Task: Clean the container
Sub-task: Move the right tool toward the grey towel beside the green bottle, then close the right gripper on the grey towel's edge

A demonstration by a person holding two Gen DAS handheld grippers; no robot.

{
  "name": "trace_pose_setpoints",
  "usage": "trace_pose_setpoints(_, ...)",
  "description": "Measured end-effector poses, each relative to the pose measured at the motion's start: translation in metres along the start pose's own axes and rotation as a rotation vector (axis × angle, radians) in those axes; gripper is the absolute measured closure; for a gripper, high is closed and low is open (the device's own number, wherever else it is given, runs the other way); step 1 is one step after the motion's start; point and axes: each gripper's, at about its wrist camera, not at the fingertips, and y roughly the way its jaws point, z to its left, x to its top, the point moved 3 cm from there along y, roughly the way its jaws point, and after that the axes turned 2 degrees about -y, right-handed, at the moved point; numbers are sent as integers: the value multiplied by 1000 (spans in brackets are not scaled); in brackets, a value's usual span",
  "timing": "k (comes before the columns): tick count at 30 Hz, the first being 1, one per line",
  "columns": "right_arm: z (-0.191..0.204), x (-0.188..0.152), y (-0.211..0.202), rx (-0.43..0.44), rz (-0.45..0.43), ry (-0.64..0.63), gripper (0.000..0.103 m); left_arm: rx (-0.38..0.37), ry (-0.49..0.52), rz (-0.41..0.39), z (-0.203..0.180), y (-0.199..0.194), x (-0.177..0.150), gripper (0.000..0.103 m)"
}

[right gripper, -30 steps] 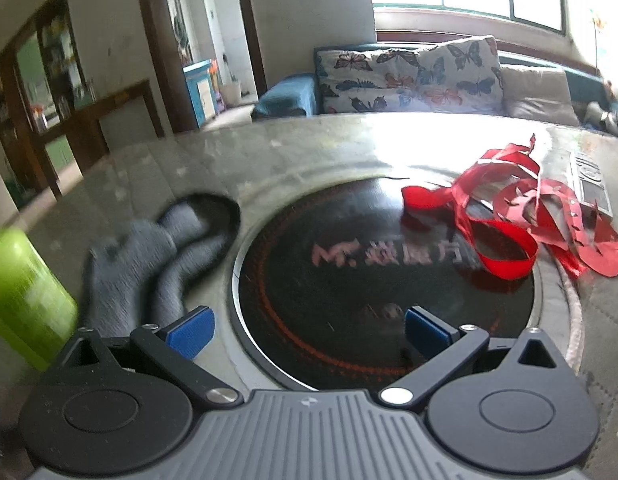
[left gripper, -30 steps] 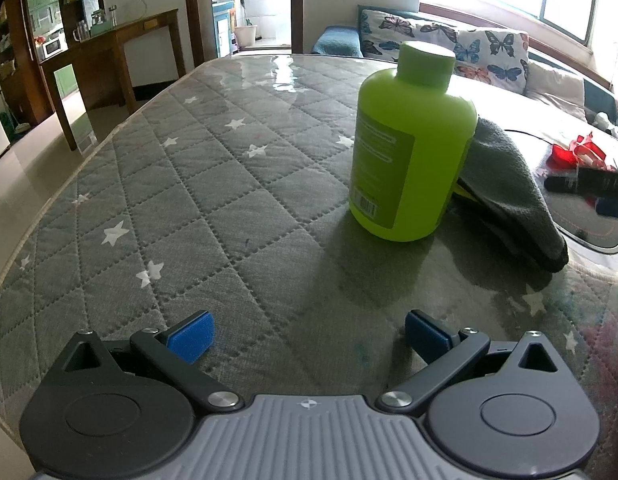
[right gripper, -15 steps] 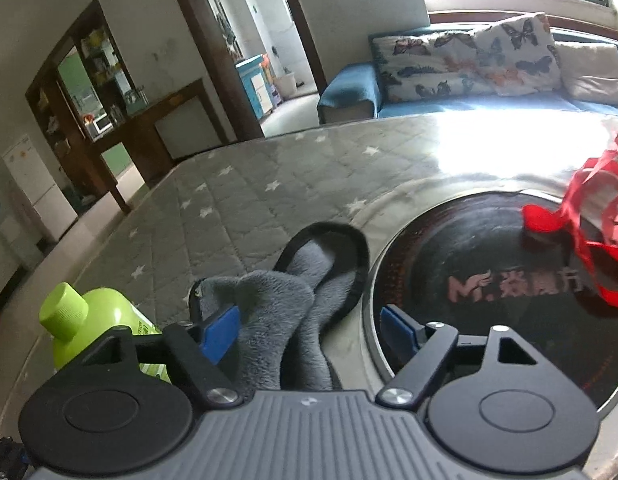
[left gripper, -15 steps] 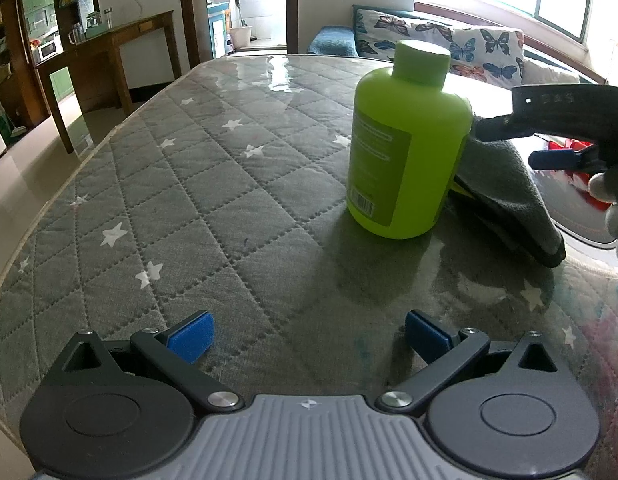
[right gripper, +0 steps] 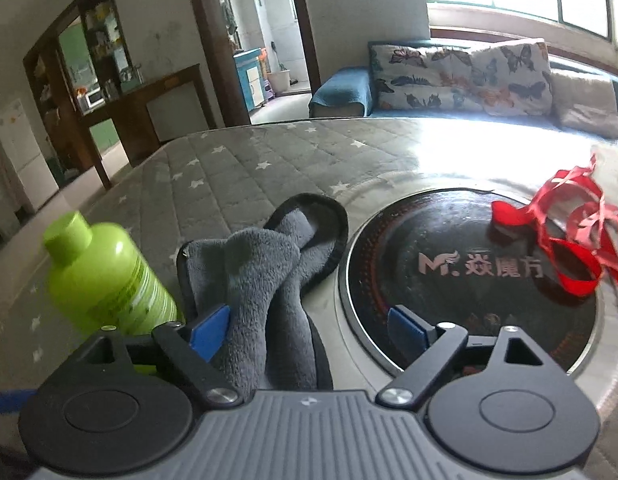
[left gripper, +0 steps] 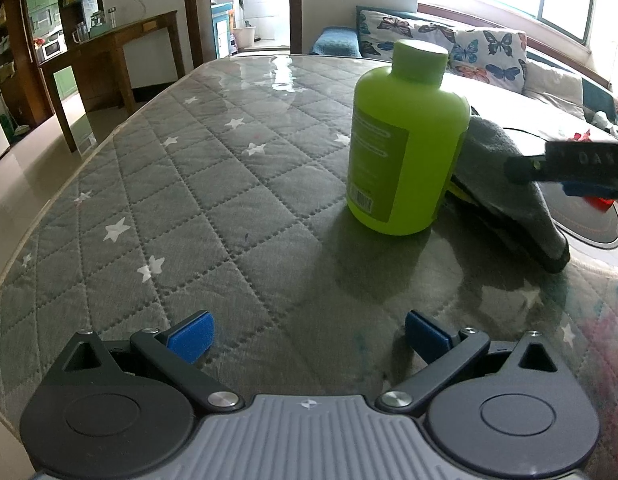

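A lime-green capped bottle (left gripper: 405,140) stands upright on the quilted grey table cover, ahead and right of my open, empty left gripper (left gripper: 307,334). It also shows in the right wrist view (right gripper: 103,276) at the left. A crumpled grey cloth (right gripper: 265,280) lies between the bottle and a round black induction cooktop (right gripper: 469,276). My right gripper (right gripper: 309,328) is open with the cloth between its fingers, no grip on it. The cloth (left gripper: 505,184) and the right gripper's fingers (left gripper: 565,162) show at the right of the left wrist view.
Tangled red ribbon (right gripper: 565,240) lies on the cooktop's far right side. The star-patterned cover (left gripper: 189,208) spreads left to the table edge. A butterfly-print sofa (right gripper: 461,76) and a wooden desk (left gripper: 105,48) stand beyond the table.
My right gripper has swung left from over the cooktop and come down over the grey cloth. My left gripper has held almost still, and the bottle has not moved.
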Motion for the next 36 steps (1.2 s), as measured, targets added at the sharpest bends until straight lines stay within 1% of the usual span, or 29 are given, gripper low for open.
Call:
trace_pose_setpoints(4,4,-10,-12,-33,-1,-48,12,0,-1,4,-1,-2,-1,0)
trace_pose_setpoints(7,6,-16,-21,-52,-8,-57,11,1,-2,6,-1,-3,-3,0)
trace_pose_setpoints(9,7,-19,-27,-54,-10,-62,10,3,-3,7,-2,-4,-4,0)
trace_pose_setpoints(21,13,-33,-44,-39,-4,-63,9,-5,17,15,-11,-10,-11,0)
trace_pose_setpoints(24,12,-32,-44,-40,-12,-59,9,-11,24,18,-12,-10,-11,0)
trace_pose_setpoints(30,13,-16,-42,-32,-35,-49,10,-48,70,17,-23,-10,-11,0)
trace_pose_setpoints(36,14,-5,-29,-24,-38,-41,10,-80,105,22,-28,-7,-8,0)
